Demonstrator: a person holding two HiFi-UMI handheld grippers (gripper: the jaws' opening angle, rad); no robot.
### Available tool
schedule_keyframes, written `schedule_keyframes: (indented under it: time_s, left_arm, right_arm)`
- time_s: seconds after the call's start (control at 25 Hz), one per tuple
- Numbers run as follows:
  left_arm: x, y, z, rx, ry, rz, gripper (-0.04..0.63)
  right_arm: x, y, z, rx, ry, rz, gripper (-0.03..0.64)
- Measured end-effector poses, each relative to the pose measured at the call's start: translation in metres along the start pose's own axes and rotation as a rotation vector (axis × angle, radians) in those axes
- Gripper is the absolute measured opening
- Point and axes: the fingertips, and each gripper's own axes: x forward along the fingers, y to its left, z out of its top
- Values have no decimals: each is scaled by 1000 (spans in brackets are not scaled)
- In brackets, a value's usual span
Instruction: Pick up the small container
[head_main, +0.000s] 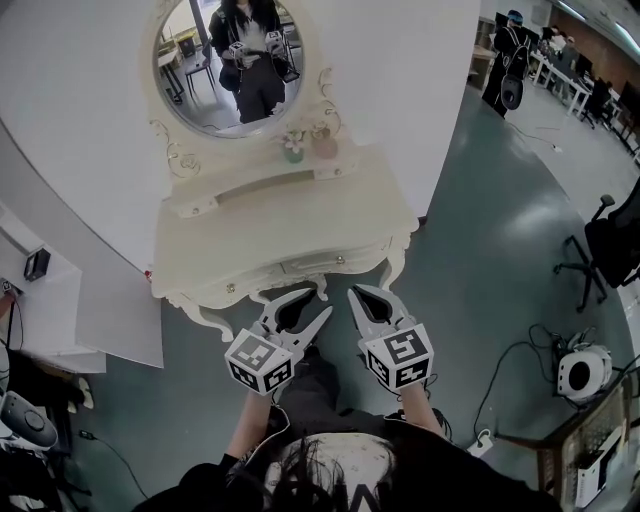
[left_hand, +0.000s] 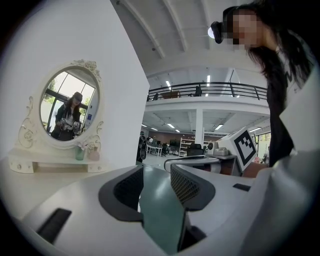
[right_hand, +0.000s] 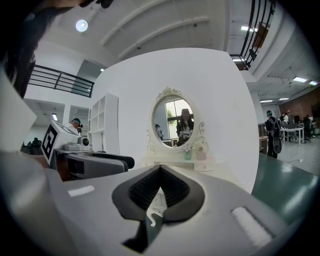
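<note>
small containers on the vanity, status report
Left tool open, right tool shut, both empty. Green container and pink container untouched on vanity shelf. Nothing in the way.

A cream dressing table (head_main: 290, 235) stands on the green floor (head_main: 480, 260) against a white wall (head_main: 80, 120). At the table's far edge a raised ledge (head_main: 250, 185) carries an oval mirror (head_main: 230, 60). Right of the ledge's centre, a small green container (head_main: 292, 150) stands just beside a small pink container (head_main: 324, 146).

small container (head_main: 293, 150) on table (head_main: 300, 235); mirror (head_main: 232, 70) behind it
</note>
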Motion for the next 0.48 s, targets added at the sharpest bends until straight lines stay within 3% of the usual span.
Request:
schedule_keyframes:
  time_s: [0.48]
  left_arm:
    - [58, 104, 29, -7, 12, -75, 170]
  right_arm:
    - [110, -50, 21, 18, 21, -64, 0]
